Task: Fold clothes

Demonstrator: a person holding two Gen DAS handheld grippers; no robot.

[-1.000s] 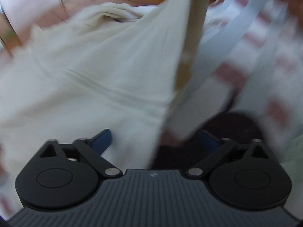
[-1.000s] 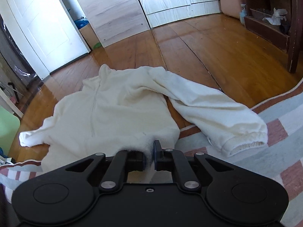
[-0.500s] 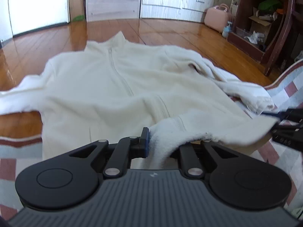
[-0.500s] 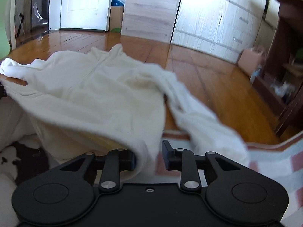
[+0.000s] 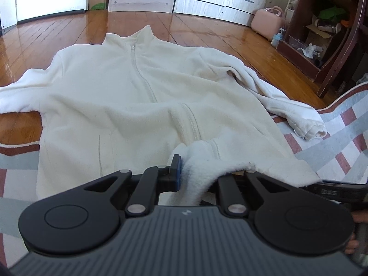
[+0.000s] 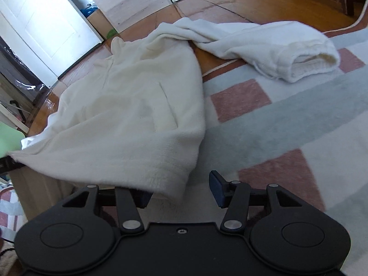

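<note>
Hiding the left gripper's (image 5: 197, 177) right finger, a bunched hem fold of the cream fleece jacket (image 5: 128, 96) sits pinched there. The jacket lies zipped, front up, half on the wood floor (image 5: 207, 30), half on the checked rug (image 6: 287, 124). The right gripper (image 6: 181, 195) gapes wide, hem draped over its left finger. No legible writing.

Both grippers are matte black: two round discs low in the frame, angled link arms with silver pivot screws, blue-padded fingers. The left gripper (image 5: 197, 172) has a ribbed grey body; the right gripper (image 6: 181, 192) is smooth, with a centre screw.
</note>
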